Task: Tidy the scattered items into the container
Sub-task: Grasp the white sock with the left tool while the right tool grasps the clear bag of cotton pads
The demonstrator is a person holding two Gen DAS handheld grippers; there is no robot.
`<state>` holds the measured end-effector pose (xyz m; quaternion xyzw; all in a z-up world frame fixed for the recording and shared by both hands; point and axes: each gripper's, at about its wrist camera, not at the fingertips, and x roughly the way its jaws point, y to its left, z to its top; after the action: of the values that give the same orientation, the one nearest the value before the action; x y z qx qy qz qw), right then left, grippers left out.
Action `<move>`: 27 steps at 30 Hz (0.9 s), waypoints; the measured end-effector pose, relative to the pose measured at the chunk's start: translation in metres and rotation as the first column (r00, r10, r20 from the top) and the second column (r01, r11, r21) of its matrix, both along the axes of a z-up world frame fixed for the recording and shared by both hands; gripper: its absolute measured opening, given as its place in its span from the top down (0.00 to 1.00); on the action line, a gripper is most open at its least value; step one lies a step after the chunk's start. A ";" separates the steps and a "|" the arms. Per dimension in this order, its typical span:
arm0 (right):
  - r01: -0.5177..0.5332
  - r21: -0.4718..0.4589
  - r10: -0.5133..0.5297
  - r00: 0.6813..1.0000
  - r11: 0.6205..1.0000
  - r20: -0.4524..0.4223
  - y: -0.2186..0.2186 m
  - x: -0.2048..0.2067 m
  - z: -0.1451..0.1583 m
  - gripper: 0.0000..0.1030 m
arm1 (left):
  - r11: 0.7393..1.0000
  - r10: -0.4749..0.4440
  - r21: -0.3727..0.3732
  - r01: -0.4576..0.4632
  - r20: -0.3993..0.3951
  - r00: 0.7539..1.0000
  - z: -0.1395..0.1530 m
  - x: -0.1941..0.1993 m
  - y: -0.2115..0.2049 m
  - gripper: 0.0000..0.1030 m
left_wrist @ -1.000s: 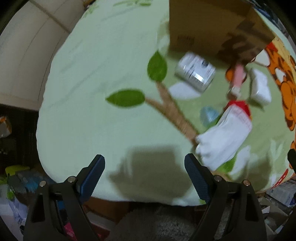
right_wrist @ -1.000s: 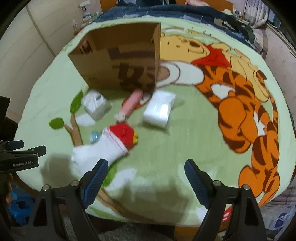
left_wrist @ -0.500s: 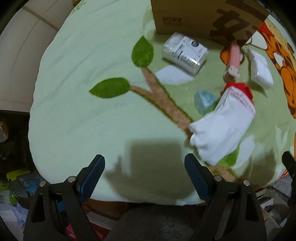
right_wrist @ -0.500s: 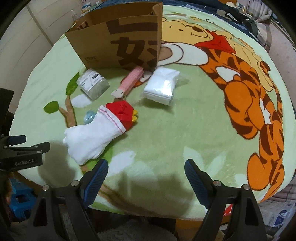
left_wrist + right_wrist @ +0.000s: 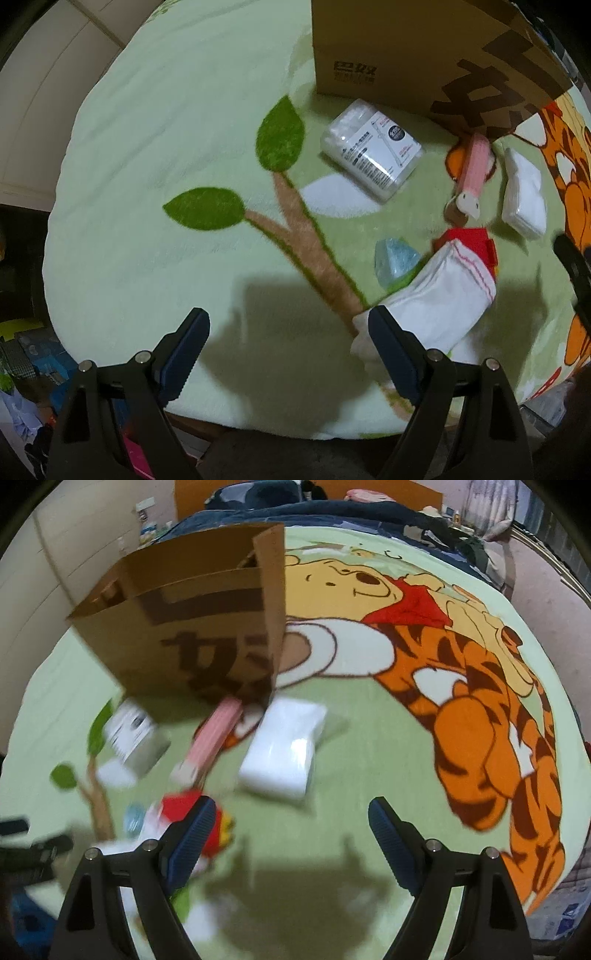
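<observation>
step: approach, nothing picked yet; all items lay outside the cardboard box [image 5: 413, 55], on the blanket [image 5: 166, 155]
left gripper [image 5: 288, 354]: released, jaws spread wide, empty, low over the blanket's near edge
right gripper [image 5: 291, 834]: released too, jaws apart, nothing between them
box: upright at the far side, top open in the right view
cotton-swab tub [image 5: 371, 155]: on its side, just in front of the box
pink tube [image 5: 474, 166]: cap end toward the camera, far end at the box's lower corner; touching or not, cannot tell
white packet [image 5: 284, 746]: flat, beside the tube, apart from the box
white sock [image 5: 432, 299]: with red cuff, nearest item; its toe end sat right behind the left gripper's right finger [image 5: 391, 347]
blue wrapper [image 5: 393, 258]: small, tucked against the sock
next move (judgement): left gripper likely needs to shift right and drop so the sock sits between the fingers, then close; soft fabric, so pinch a thick fold
left view only: sharp tub label, wrapper detail, sock toe against the finger
right view only: box opening, whole packet; motion-blurred, sock mostly hidden behind its left finger [image 5: 190, 834]
</observation>
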<state>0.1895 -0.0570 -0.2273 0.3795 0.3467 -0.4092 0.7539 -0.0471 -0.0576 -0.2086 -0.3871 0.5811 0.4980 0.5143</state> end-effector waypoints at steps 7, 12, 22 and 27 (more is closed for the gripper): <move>-0.010 0.048 0.010 1.000 0.999 0.000 -0.032 0.032 -0.034 0.16 | 0.999 0.031 0.029 -0.031 0.014 0.999 -0.004 0.008 0.026 0.14; -0.014 0.151 0.015 1.000 0.988 -0.007 -0.046 0.042 -0.062 0.16 | 0.998 0.055 0.031 -0.055 0.017 0.998 -0.009 0.006 0.035 0.14; -0.130 0.185 0.125 0.991 0.974 0.040 -0.035 0.020 -0.061 0.56 | 0.996 -0.050 0.071 0.050 0.008 0.999 -0.001 0.022 0.015 0.14; -0.138 0.196 0.133 0.990 0.971 0.036 -0.016 -0.006 -0.060 0.56 | 0.918 -0.360 0.157 0.365 -0.057 0.931 0.006 0.061 -0.035 0.14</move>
<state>0.1834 -0.0726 -0.2876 0.4327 0.4024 -0.3159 0.7424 0.0140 -0.0922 -0.2021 -0.2222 0.6062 0.4457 0.6201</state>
